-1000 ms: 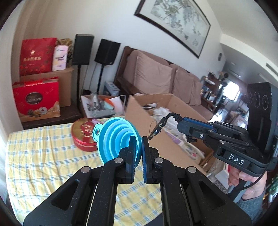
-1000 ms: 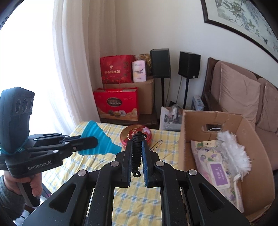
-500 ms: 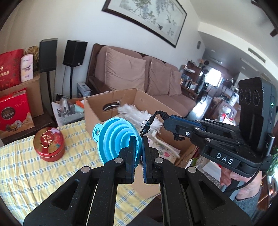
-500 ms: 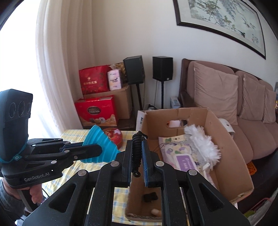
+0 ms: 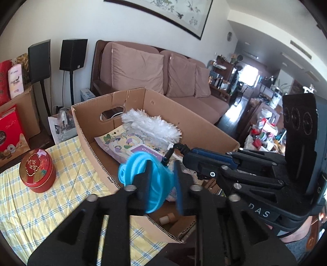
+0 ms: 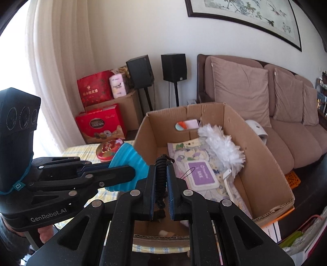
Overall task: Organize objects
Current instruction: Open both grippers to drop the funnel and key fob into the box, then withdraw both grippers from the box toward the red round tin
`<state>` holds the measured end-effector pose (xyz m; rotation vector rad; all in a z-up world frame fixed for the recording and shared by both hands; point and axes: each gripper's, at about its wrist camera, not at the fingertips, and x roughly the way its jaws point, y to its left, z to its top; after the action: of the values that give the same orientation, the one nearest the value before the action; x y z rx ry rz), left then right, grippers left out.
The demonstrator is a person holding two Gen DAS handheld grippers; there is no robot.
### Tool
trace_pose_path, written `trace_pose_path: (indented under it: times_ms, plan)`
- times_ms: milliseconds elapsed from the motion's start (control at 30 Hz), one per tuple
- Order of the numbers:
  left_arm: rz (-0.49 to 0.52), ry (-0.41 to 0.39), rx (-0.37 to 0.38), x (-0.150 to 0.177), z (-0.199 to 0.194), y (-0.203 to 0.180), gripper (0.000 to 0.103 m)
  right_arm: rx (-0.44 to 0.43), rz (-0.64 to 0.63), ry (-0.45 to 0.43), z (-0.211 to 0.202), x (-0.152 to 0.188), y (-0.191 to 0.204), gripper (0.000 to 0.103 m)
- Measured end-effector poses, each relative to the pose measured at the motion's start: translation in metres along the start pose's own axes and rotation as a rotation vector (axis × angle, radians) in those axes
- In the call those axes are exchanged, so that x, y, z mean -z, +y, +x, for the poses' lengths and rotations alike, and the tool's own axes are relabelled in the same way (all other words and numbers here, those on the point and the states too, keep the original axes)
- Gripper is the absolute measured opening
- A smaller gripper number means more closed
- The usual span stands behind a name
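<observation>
Two black hand-held grippers with blue finger pads

The left gripper (image 5: 161, 181) is black plastic with silver screws, blue pads on its fingers (image 5: 179, 188), three round rings on its tall back block, a teal band, and white letters "GenRobot.AI". The right gripper (image 6: 161, 191) looks the same, with white letters "DAS" and a thin black cable. A dark grey sleeve (image 6: 9, 241) shows by the left handle.

A brown sofa (image 6: 265, 106) stands against the white wall (image 6: 122, 30) under a framed painting (image 6: 245, 14); a bright curtain (image 6: 55, 71) hangs left.
</observation>
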<state>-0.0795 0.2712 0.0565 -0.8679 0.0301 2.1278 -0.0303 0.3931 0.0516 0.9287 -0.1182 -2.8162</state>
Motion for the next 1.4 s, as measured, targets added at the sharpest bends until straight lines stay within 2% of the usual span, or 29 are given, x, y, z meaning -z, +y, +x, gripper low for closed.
trace_pose_path:
  times_ms: [33, 167, 367, 433, 533, 567, 633, 733, 933, 1100, 1233, 1400]
  plan:
    - [-0.008, 0.000, 0.003, 0.001, 0.001, 0.002, 0.037, -0.001, 0.005, 0.006, 0.002, 0.002, -0.002, 0.009]
    - [-0.031, -0.005, -0.001, 0.002, 0.000, 0.009, 0.039, -0.005, 0.013, 0.026, 0.010, 0.008, -0.003, 0.010]
    - [-0.051, -0.024, -0.025, 0.004, -0.011, 0.021, 0.056, 0.008, 0.022, 0.038, 0.017, 0.012, -0.002, 0.013]
    - [-0.056, -0.039, -0.042, 0.005, -0.017, 0.024, 0.072, 0.010, 0.027, 0.035, 0.017, 0.012, -0.002, 0.025]
    - [-0.072, -0.065, -0.061, 0.004, -0.027, 0.031, 0.089, 0.015, 0.027, 0.028, 0.016, 0.010, 0.000, 0.036]
    - [-0.076, -0.069, -0.066, 0.004, -0.030, 0.034, 0.091, 0.016, 0.026, 0.024, 0.015, 0.009, 0.001, 0.037]
    - [-0.088, -0.076, -0.082, 0.004, -0.035, 0.040, 0.096, 0.023, 0.019, 0.016, 0.013, 0.008, 0.004, 0.052]
    - [-0.112, -0.081, -0.095, 0.007, -0.045, 0.051, 0.101, 0.028, 0.011, 0.003, 0.011, 0.006, 0.009, 0.062]
    - [-0.135, -0.085, -0.135, 0.011, -0.060, 0.070, 0.102, 0.039, -0.020, -0.004, 0.011, 0.002, 0.024, 0.075]
    - [-0.143, -0.082, -0.183, 0.016, -0.071, 0.083, 0.103, 0.040, -0.041, 0.007, 0.016, -0.001, 0.036, 0.078]
    - [-0.146, -0.070, -0.216, 0.023, -0.077, 0.093, 0.103, 0.023, -0.049, 0.015, 0.021, -0.003, 0.046, 0.089]
    - [-0.154, -0.074, -0.249, 0.030, -0.085, 0.103, 0.103, 0.014, -0.055, 0.010, 0.025, -0.007, 0.059, 0.095]
